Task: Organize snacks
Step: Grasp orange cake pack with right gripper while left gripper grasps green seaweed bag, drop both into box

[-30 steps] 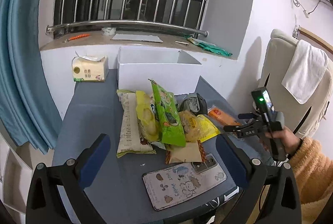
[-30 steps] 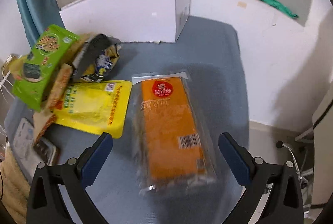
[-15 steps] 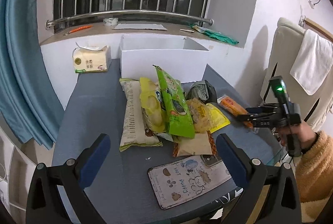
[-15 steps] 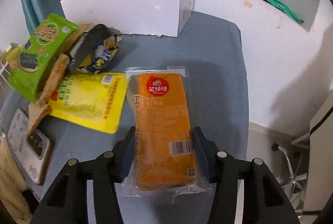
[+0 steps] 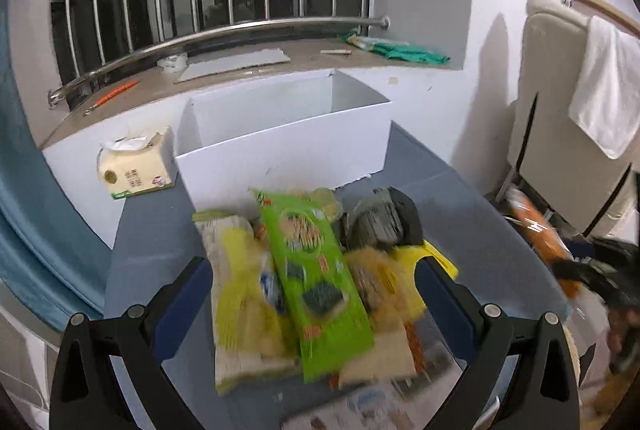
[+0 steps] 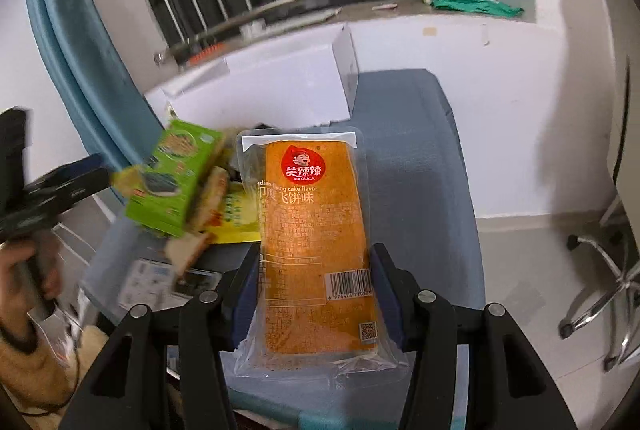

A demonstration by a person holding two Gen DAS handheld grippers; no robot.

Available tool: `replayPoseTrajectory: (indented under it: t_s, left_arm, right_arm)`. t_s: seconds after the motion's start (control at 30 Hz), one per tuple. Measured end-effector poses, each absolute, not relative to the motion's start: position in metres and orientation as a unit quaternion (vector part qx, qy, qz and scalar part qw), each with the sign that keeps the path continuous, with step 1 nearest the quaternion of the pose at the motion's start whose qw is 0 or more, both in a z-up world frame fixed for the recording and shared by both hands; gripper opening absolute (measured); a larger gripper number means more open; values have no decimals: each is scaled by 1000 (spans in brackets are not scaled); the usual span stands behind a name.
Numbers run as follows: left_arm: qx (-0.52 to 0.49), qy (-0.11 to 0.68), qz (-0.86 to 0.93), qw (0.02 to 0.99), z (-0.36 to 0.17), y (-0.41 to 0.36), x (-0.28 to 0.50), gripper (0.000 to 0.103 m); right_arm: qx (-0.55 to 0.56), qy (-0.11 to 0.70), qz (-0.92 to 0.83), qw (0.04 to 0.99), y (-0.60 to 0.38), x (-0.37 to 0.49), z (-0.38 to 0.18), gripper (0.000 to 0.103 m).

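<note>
Between the right gripper's [image 6: 316, 294] closed fingers, the orange pack [image 6: 316, 230] has been lifted off the surface [image 6: 416, 150], ready for the white box [image 5: 288, 134]. The left gripper [image 5: 316, 294], wide open and empty, has been brought nearer the snack pile [image 5: 304, 270].

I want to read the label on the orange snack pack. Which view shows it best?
The right wrist view: the orange snack pack fills the centre, logo and barcode sharp, clamped in the right tool. The left wrist view shows it only as a blurred streak at the right edge.
</note>
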State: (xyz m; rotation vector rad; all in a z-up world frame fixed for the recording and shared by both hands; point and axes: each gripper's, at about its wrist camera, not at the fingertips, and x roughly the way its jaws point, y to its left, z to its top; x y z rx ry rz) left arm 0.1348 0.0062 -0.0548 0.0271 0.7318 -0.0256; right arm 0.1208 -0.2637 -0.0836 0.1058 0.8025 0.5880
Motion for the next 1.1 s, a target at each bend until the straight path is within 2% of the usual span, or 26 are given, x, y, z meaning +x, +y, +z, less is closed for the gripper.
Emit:
replayPoseTrajectory:
  t_s: [0.2,0.27,0.33,0.37,0.4,0.43,0.6,0.83,1.1]
  left_arm:
    - [87,406,28,909,-87,-16,181,102]
    - [113,418,38,901,-102,-20,189,88]
    - [134,418,55,897,-110,-21,192,54]
    - [143,412,59,898,-110,-21,191,43]
    - [135,403,48,904,-106,-19,189,21]
    - [117,401,36,908,-102,-16,187,16]
    - [51,378,-16,924,-79,-2,175,13]
    - [-45,290,-41,955,-16,30,146,13]
    - [-139,240,-35,960,32,87,177,13]
  right_arm:
    - [61,380,282,879,-269,105,-82,57]
    - [64,382,284,877,-269,105,-83,57]
    - [64,383,283,877,-270,104,-84,57]
    - [62,383,281,878,-271,104,-84,58]
    - [61,384,281,878,-271,104,-85,58]
    - [62,384,281,877,-272,103,-86,58]
    - [66,385,285,875,-269,104,-88,58]
    - [67,369,300,877,-255,108,-76,58]
    - [76,328,326,884,-210,159,-20,58]
